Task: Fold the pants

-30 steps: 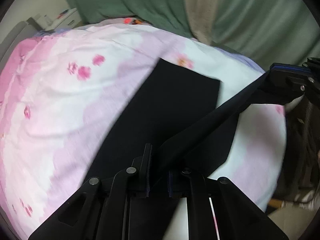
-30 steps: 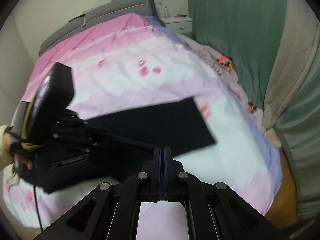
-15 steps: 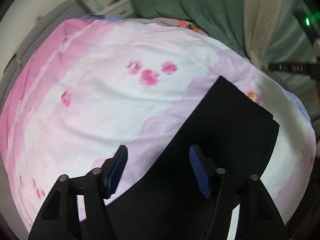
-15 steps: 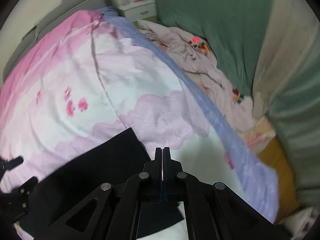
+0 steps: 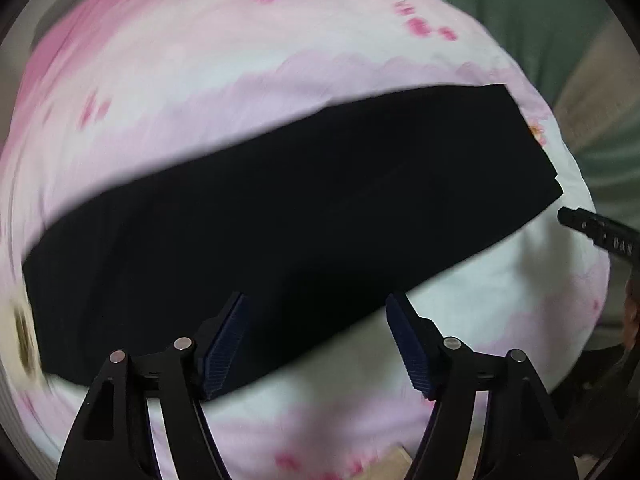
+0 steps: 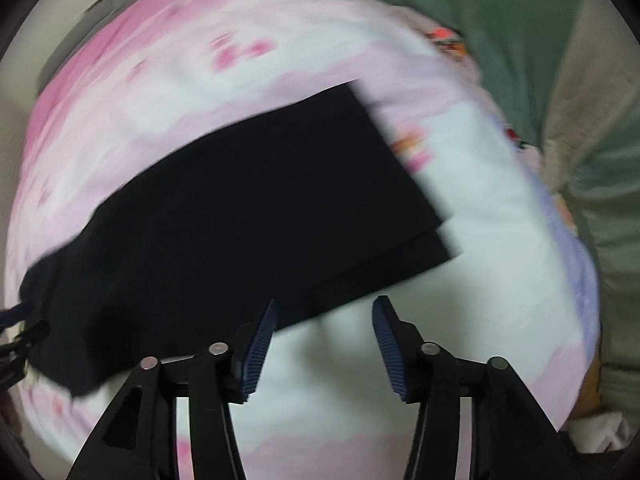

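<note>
The black pants (image 5: 288, 224) lie flat on the pink and white bed cover, folded lengthwise into one long strip, leg ends to the right. They also show in the right wrist view (image 6: 248, 216), where two layered hems sit at the right end. My left gripper (image 5: 318, 300) is open and empty, hovering over the near edge of the pants. My right gripper (image 6: 324, 308) is open and empty, just off the near edge of the pants. The tip of the right gripper shows at the right edge of the left wrist view (image 5: 596, 232).
The bed cover (image 5: 200, 60) has pink flower prints. Green curtains (image 6: 480, 12) hang beyond the bed on the right. Crumpled patterned bedding (image 6: 448, 40) lies between the bed and the curtains. A wooden floor strip (image 6: 592, 384) shows at the bed's right corner.
Both grippers held the pants a second ago. The left let go first, then the right opened. The pants now lie flat, and both views have swung towards them.
</note>
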`<state>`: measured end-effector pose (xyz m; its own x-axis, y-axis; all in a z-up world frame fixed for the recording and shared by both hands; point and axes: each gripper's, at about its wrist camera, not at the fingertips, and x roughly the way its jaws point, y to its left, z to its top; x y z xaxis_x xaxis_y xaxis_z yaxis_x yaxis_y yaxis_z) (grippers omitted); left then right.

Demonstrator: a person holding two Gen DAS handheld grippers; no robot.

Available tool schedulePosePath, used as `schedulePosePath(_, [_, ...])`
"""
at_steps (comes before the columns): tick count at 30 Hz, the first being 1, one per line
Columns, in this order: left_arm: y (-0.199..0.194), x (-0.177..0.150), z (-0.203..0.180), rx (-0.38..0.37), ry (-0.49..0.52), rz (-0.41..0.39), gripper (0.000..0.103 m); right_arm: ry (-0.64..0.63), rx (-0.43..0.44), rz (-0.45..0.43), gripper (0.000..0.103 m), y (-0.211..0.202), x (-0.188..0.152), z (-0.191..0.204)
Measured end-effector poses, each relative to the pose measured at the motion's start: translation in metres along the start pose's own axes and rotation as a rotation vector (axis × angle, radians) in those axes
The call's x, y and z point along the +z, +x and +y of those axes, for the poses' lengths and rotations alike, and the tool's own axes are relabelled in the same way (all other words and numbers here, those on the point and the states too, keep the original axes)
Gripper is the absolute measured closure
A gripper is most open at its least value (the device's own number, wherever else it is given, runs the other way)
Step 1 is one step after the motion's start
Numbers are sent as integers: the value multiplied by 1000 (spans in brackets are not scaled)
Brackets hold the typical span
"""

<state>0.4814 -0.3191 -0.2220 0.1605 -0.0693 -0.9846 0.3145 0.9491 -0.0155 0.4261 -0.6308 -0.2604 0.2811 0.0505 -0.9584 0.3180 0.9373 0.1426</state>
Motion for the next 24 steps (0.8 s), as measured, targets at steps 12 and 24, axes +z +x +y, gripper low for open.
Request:
schedulePosePath(12, [-62, -154, 146, 85, -379, -67, 21, -436, 249, 38, 40, -42, -92, 210])
schedulePosePath(24, [-109, -243, 326, 55, -320, -272, 21, -472, 264, -7, 40, -68, -169, 366])
